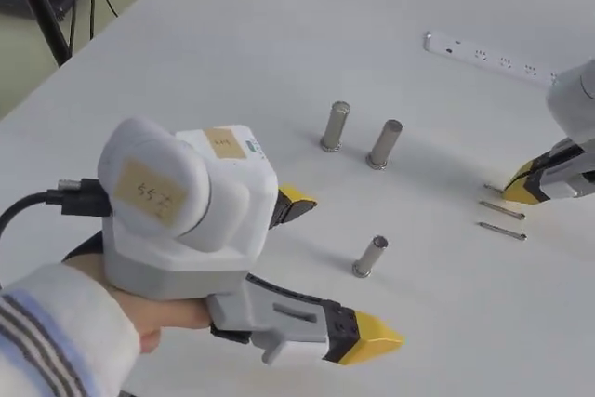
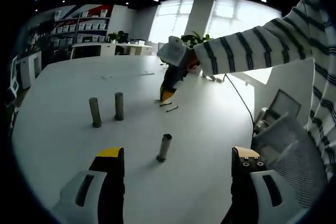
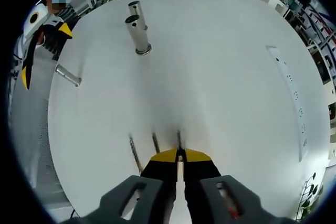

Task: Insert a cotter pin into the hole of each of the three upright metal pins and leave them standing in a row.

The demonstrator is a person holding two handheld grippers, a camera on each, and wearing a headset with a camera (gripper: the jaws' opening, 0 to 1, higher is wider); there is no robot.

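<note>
Three cotter pins [image 1: 502, 210] lie by my right gripper [image 1: 517, 192], clenched on the end of one to lift it. My left gripper [image 1: 342, 269] hovers spread near the front metal pin [image 1: 370, 256], to steady it.

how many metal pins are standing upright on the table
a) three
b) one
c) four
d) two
a: one metal pin stands beside a second, and a third stands alone nearer the camera on the white table.
</note>
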